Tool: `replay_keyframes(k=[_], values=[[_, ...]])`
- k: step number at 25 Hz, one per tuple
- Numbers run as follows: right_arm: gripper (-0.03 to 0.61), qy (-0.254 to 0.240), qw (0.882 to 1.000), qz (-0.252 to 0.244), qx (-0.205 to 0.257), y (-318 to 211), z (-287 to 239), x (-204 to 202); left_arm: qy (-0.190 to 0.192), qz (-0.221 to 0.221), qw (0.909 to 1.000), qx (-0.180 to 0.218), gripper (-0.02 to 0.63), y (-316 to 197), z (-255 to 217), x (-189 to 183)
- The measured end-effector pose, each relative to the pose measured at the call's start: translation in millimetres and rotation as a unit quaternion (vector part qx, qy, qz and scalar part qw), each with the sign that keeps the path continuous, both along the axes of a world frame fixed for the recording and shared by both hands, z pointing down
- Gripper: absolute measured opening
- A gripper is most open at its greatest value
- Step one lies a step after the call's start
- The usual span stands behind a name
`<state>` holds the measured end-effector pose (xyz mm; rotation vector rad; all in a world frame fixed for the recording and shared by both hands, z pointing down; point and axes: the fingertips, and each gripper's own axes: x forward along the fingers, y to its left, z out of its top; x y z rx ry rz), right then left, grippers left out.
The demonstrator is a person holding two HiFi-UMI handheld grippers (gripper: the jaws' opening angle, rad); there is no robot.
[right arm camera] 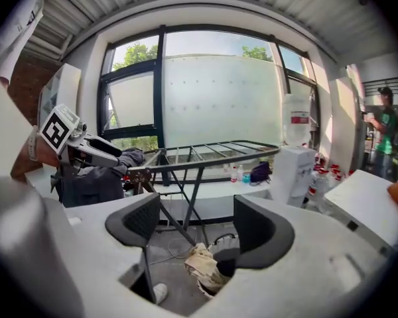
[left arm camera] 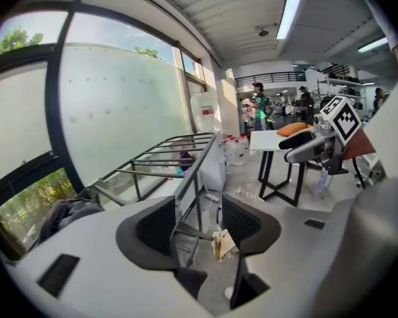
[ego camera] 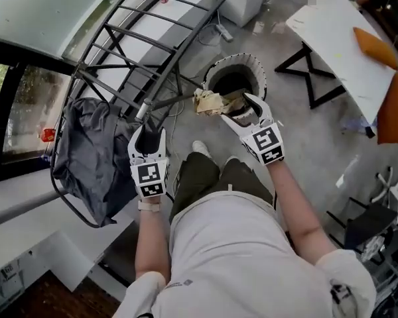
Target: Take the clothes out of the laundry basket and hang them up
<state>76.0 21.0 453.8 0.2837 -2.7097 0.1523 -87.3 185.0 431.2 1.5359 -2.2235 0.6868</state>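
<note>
A round white laundry basket [ego camera: 260, 73] stands on the floor with a beige cloth [ego camera: 209, 103] draped over its near rim. My right gripper [ego camera: 242, 105] hovers open and empty just above that rim, beside the cloth; in the right gripper view the cloth [right arm camera: 203, 265] and basket [right arm camera: 226, 242] lie well below the spread jaws of my right gripper [right arm camera: 196, 227]. My left gripper [ego camera: 150, 132] is open and empty next to the black drying rack [ego camera: 152, 38]. A dark grey garment [ego camera: 93, 158] hangs over the rack's left end. In the left gripper view the rack's leg shows beyond my left gripper [left arm camera: 198, 225].
A white table [ego camera: 338, 52] on black trestle legs stands to the right, with an orange cushion [ego camera: 375, 48] on it. A white appliance [right arm camera: 295, 171] and bottles sit by the window past the rack. My shoe [ego camera: 200, 149] is near the basket. People stand far back [left arm camera: 259, 108].
</note>
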Motion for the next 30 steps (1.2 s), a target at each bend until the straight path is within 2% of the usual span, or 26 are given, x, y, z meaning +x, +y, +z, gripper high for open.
replay_keyframes(k=[3,6,14,22,30], values=[[0.342,0.025,0.999,0.043,-0.011,-22.7,19.7,27.1,0.020,0.059,0.9978,-0.021,0.210,-46.0,28.2,17.9],[0.342,0.052,0.995,0.076,-0.022,-40.3,39.0,45.8,0.034,0.118,0.9913,-0.046,0.210,-87.1,60.7,32.6],[0.342,0.116,0.981,0.145,-0.055,-77.0,81.4,73.7,0.098,0.233,0.9605,-0.117,0.210,-167.7,153.3,52.6],[0.342,0.142,0.959,0.225,-0.094,-115.6,120.0,104.5,0.136,0.277,0.9253,-0.220,0.210,-203.9,264.0,56.4],[0.342,0.154,0.951,0.231,-0.138,-143.7,160.2,131.0,0.132,0.255,0.9098,-0.300,0.210,-214.7,362.2,47.0]])
